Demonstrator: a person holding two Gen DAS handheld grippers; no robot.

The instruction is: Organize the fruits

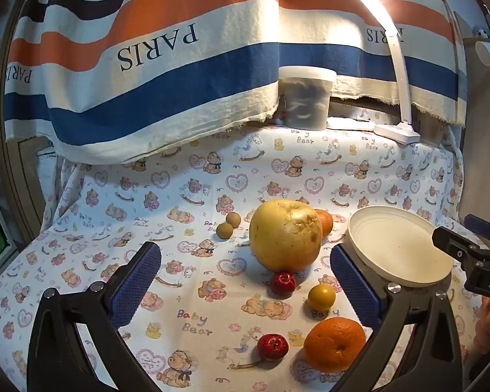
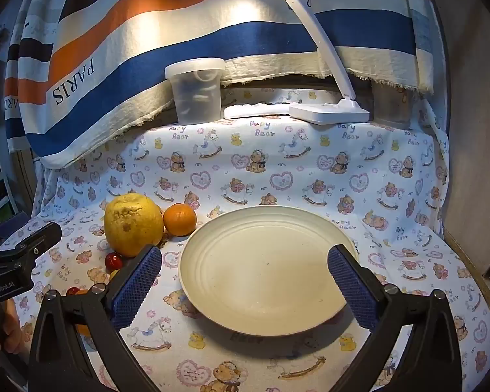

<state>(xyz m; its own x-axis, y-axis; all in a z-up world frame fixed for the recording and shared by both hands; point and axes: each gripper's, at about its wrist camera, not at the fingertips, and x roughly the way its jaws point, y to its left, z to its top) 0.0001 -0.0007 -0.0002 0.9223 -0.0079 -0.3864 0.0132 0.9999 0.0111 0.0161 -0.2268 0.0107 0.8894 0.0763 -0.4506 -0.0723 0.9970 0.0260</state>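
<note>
The work seems to be at its very start: all the fruits lie on the bear-printed cloth (image 1: pixel 114 202) and the cream plate (image 2: pixel 264 271) has nothing in it, so I judge that the first pick is still to be chosen. The left gripper (image 1: pixel 245 281) hangs above the near part of the table with its blue pads wide apart and nothing between them. The right gripper (image 2: pixel 245 281) is the same, jaws fully apart and empty, and it looks straight over the plate. In the left wrist view the fruits are in a loose group to the left of the plate. The big yellow pomelo (image 1: pixel 285 235) stands in the middle, with a small orange (image 1: pixel 324 222) just behind it on the far right and two small brown fruits (image 1: pixel 228 224) further left. On the near side of the pomelo is a red fruit (image 1: pixel 283 283), then a small yellow fruit (image 1: pixel 321 297), and nearest of all a second red fruit (image 1: pixel 272 347) beside a large orange (image 1: pixel 334 343). This large orange lies low between the left jaws, close to the right pad, so I think it is the easiest first target. The next move probably calls for lowering the left gripper around one fruit, closing gently so the round skin does not slip, and carrying it right to the plate.
</note>
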